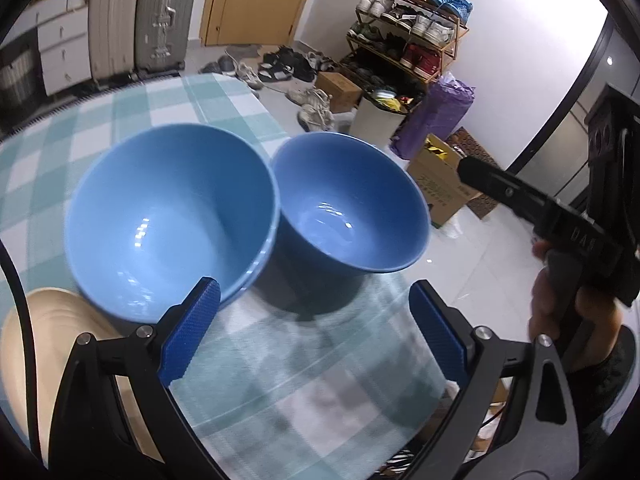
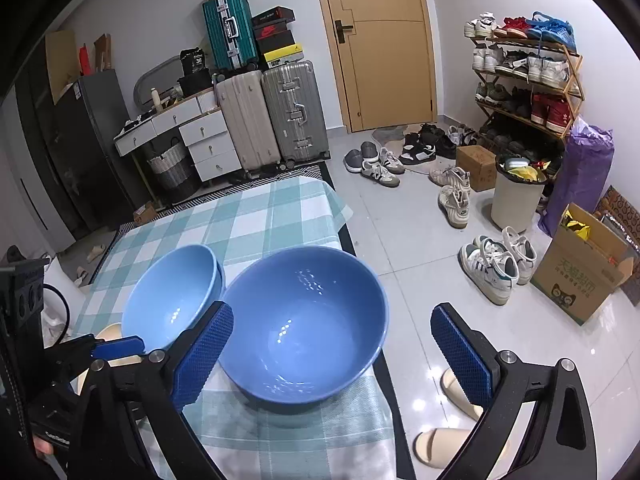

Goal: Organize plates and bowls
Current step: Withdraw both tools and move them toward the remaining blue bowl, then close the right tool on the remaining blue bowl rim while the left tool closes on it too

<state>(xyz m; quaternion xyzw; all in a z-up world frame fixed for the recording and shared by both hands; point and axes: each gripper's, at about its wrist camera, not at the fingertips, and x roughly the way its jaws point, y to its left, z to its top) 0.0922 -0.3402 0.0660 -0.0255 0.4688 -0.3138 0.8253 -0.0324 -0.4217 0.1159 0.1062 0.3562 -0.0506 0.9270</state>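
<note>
Bowls sit side by side on the table, a dark bowl (image 2: 304,324) touching a light stack (image 2: 172,296), and both the left gripper (image 1: 316,332) and right gripper (image 2: 332,356) have jaws apart holding nothing, so next one should grab the dark bowl's rim.

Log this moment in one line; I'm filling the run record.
left gripper: open, empty | right gripper: open, empty | two-bowl stack beside single bowl | stage: approach
</note>
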